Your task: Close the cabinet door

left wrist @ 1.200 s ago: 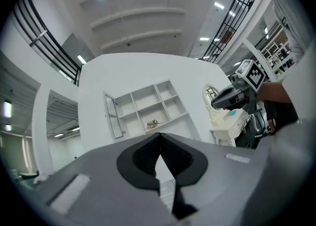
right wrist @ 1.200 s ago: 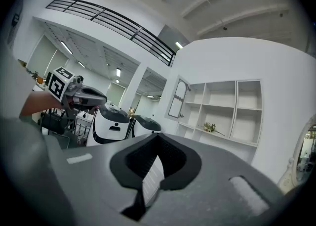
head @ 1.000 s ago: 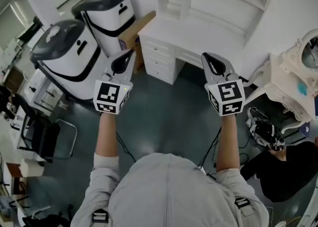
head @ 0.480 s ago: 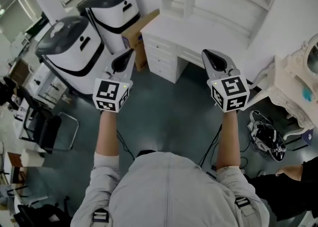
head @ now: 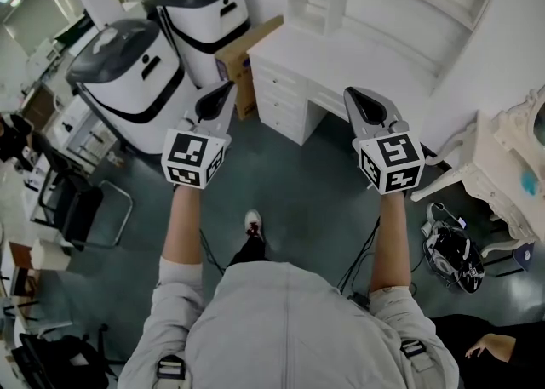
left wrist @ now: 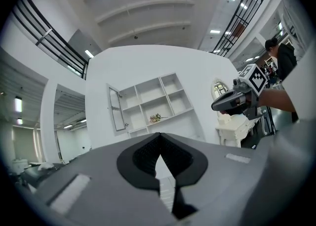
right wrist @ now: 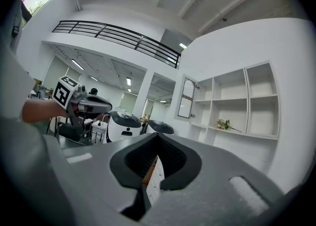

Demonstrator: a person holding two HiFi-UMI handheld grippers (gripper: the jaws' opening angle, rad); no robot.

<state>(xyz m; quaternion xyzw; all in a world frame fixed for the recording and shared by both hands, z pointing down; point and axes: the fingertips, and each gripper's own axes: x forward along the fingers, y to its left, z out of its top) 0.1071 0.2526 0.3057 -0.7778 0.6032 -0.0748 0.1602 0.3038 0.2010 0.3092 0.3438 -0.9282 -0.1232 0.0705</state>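
Shoe and bystander: since the earlier frame a shoe has come into sight on the floor between the forearms. The dark-clad bystander at lower right has slid almost out, leaving one hand at the edge.
Head view, grippers: the left gripper and right gripper are held side by side, well apart, both pointing toward the white table. Each pair of fingers is pressed together with nothing held.
Head view, shelf unit: the shelf unit above the table is cut off by the top edge, and the door cannot be made out here.
Left gripper view, cabinet door: the cabinet door stands swung open at the shelf unit's left end, far ahead of the fingers. The fingers meet at their tips, empty. The gripper's body hides the table below.
Right gripper view, cabinet door: the door again shows open, left of the bare shelves. The fingers are together at the tips. Only a sliver of white drawers and a brown box shows behind them.
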